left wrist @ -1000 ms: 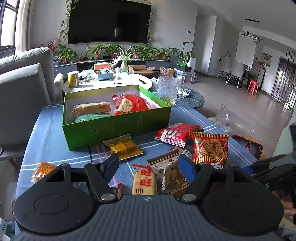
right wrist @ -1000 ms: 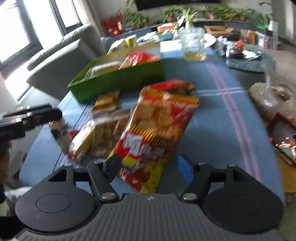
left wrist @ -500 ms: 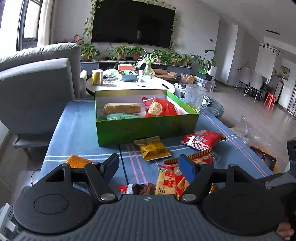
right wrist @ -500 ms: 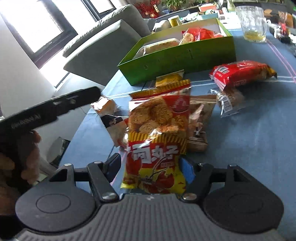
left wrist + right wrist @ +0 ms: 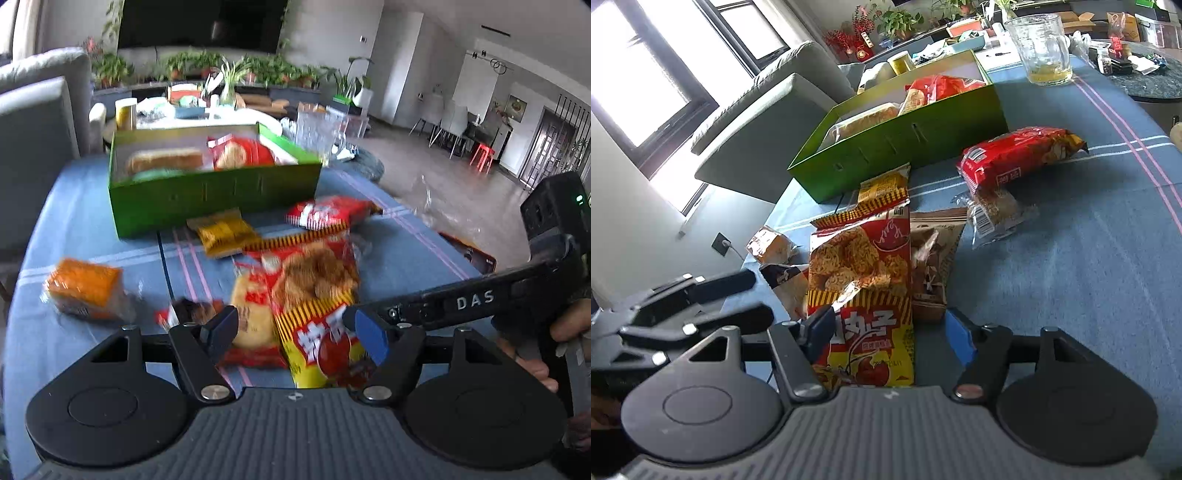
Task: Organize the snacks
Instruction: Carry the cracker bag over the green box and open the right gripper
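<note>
- Two grippers over one red-and-yellow snack bag [image 5: 864,291], lying just in front of green box [image 5: 916,144].
- Right gripper [image 5: 890,332]: jaws just been closing, bag between them, left pad touching; grip uncertain.
- Left gripper [image 5: 295,330]: jaws narrowing, spread over same bag, not pinching.
- Only right view: glass mug [image 5: 1039,51] behind box.
- Only left view: orange packet [image 5: 85,288] left of box.

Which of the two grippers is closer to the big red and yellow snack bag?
Right. The right gripper has the red and yellow bag between its open fingers; the left gripper hovers alongside, over its near end.
</note>
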Demonstrator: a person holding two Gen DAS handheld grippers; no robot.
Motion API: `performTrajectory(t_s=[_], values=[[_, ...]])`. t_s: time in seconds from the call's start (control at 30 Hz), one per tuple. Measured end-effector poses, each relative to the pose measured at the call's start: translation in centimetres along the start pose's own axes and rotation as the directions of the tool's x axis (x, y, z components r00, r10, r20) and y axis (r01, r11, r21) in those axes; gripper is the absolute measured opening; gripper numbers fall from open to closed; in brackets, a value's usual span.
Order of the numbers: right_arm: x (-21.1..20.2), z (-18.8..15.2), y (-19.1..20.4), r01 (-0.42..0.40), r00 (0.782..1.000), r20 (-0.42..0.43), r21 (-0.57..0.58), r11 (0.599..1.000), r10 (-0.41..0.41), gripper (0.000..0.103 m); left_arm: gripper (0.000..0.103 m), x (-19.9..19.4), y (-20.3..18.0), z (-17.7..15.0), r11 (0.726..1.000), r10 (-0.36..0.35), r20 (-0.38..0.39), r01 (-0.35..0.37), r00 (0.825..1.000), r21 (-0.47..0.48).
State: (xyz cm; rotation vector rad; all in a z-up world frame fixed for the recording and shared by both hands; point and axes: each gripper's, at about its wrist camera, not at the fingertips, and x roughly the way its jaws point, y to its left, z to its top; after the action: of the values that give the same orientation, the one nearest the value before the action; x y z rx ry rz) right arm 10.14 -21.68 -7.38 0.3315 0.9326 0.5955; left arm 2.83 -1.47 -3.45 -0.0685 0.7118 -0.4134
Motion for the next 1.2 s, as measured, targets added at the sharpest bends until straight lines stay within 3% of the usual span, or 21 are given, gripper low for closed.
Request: performTrajectory(t_s=[0.1, 0.43, 0.57, 0.67, 0.93, 1.2], values=[[0.2, -0.1, 0.1, -0.011, 1.000, -0.010, -0.002, 1.000, 0.011, 0.067, 0.051, 0.8, 0.0, -0.4, 1.000, -0.008, -0.038, 0.008, 0.999, 0.001], [0.9, 0.0, 0.3, -0.033, 0.999, -0.033, 0.032, 0.999, 0.034, 0.067, 0.048, 2.2, -0.1, -1.4, 0.999, -0.051, -0.104, 0.049, 0.993, -0.020], [1.4, 0.0, 0.4, -0.038, 0.998, -0.053, 0.040, 0.998, 0.041, 0.067, 0.043, 2.8, -0.2, -1.5, 0.998, -0.064, -0.114, 0.061, 0.991, -0.032], [1.3, -0.1, 0.8, -0.025, 0.999, -0.045, 0.033, 0.999, 0.027, 0.067, 0.033, 2.2, -0.8, -1.3, 0.997, -0.082, -0.095, 0.082, 0.992, -0.006], [-2.4, 0.9, 3.4, -0.002, 0.995, 0.095, -0.057, 0.998, 0.007, 0.067, 0.033, -0.7, -2.6, 1.0, 0.995, -0.064, 0.020, 0.062, 0.998, 0.082], [-4.0, 4.6, 5.0, 0.000, 0.977, 0.212, -0.113, 0.994, 0.024, 0.067, 0.034, -1.7, -2.6, 4.9, 0.992, -0.023, 0.135, 0.005, 0.991, 0.127]])
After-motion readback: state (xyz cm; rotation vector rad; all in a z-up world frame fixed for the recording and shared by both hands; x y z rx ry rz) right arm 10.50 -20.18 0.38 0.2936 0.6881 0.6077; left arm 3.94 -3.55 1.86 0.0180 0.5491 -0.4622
